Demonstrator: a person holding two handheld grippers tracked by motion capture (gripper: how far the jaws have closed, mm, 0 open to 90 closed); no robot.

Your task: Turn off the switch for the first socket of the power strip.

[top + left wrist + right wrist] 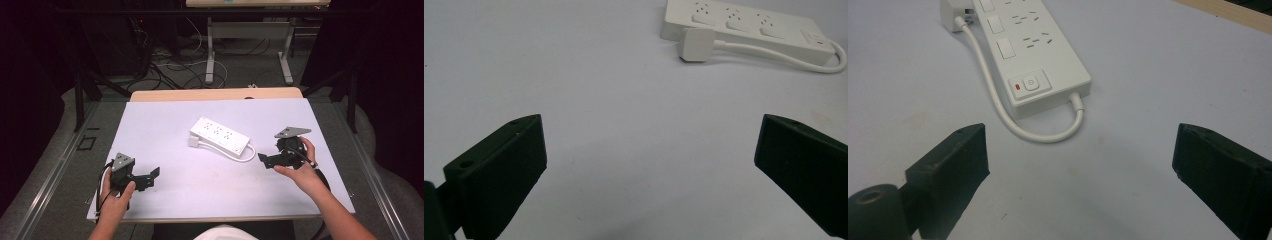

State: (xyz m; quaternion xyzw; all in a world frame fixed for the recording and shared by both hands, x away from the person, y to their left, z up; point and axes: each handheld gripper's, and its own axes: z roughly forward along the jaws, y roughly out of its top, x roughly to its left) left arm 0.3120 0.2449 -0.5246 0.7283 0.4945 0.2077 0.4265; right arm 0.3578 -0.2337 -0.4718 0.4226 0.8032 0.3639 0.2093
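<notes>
Power strip (219, 137) lies mid-table, with the right gripper (263, 159) at its 4 o'clock and the left gripper (153, 175) at its 8 o'clock, both spread wide and empty. It looks rigid, light and smooth-sided, so I'd judge its long edges the safest hold, or the plug (193, 142), whose springy cord (246, 153) loops back alongside. Whether the plug's prongs are bent is too small to tell.

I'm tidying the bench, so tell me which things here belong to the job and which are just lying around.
Job:
- white power strip
- its plug and cord, lying against the strip
- left tongs, open
- right tongs, open

Lying around:
- floor cables behind the table
- second table's legs
</notes>
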